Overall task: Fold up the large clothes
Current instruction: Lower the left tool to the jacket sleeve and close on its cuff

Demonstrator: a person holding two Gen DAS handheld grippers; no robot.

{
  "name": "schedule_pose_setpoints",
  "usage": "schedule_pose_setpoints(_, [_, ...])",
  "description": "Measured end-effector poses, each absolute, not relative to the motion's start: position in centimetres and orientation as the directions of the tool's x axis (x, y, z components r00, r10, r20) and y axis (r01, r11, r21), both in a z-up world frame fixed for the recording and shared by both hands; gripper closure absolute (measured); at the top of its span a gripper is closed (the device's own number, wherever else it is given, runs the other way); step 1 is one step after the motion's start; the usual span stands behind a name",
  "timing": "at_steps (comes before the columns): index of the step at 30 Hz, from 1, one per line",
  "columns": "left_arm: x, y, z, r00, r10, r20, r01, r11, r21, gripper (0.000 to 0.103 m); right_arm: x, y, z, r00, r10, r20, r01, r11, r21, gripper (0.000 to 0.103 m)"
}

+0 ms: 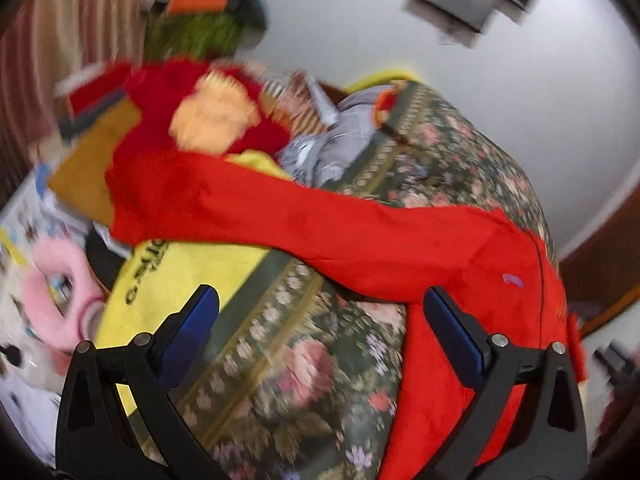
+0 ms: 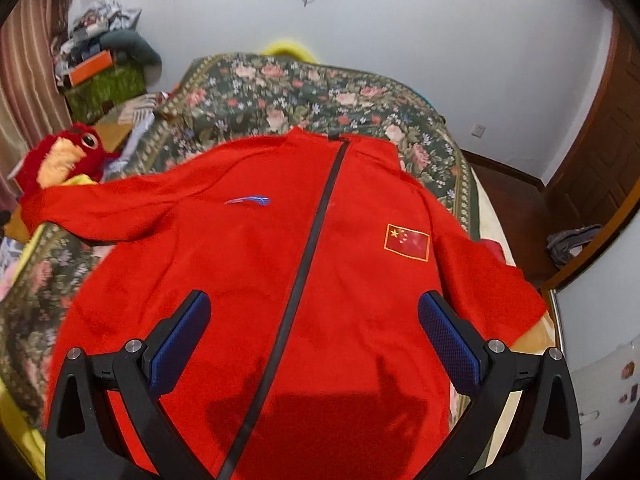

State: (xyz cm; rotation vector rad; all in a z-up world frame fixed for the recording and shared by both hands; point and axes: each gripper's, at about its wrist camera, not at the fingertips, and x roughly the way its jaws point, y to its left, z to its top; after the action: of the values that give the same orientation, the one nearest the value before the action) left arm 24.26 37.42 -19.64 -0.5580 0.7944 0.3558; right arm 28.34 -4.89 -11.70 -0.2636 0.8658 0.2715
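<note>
A large red zip jacket [image 2: 320, 272] lies face up on a bed with a floral cover [image 2: 304, 88]. It has a black zipper, a blue logo and a flag patch. Its left sleeve [image 2: 100, 208] stretches out sideways. My right gripper [image 2: 314, 308] is open and empty above the jacket's lower front. In the blurred left wrist view, the sleeve [image 1: 320, 232] runs across the frame and my left gripper [image 1: 320, 300] is open and empty over the floral cover [image 1: 304, 360], just below the sleeve.
A red plush toy [image 2: 60, 152] sits at the bed's left edge, also in the left wrist view [image 1: 208, 116]. A yellow cloth [image 1: 176, 276] lies under the cover. Piled boxes and clothes [image 2: 104, 64] stand at back left. A wooden door [image 2: 600, 152] is at right.
</note>
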Motion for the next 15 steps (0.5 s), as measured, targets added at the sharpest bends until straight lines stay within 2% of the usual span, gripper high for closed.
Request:
schedule_pose_setpoints(5, [26.5, 43.3, -23.8, 0.632, -0.024, -0.775, -0.548, 0.694, -0.468, 0.001, 31.1, -3.9, -13.0, 0.606, 0.108, -0.788, -0.345, 0.928, -0.137, 0.0])
schedule_pose_setpoints(8, [27.5, 46.1, -26.2, 0.628, -0.088, -0.773, -0.578, 0.613, -0.539, 0.014, 32.4, -3.3, -13.6, 0.599, 0.112, -0.793, -0.351, 0.927, -0.135, 0.001])
schedule_pose_setpoints(9, [27.7, 46.8, -26.8, 0.625, -0.1, -0.774, -0.587, 0.593, -0.551, 0.018, 32.7, -3.3, -13.8, 0.589, 0.118, -0.799, -0.354, 0.927, -0.124, 0.002])
schedule_pose_setpoints(15, [28.7, 49.8, -29.3, 0.656, -0.115, -0.746, -0.616, 0.489, -0.617, 0.02, 34.3, -3.0, -15.1, 0.556, 0.156, -0.816, -0.36, 0.93, -0.067, 0.004])
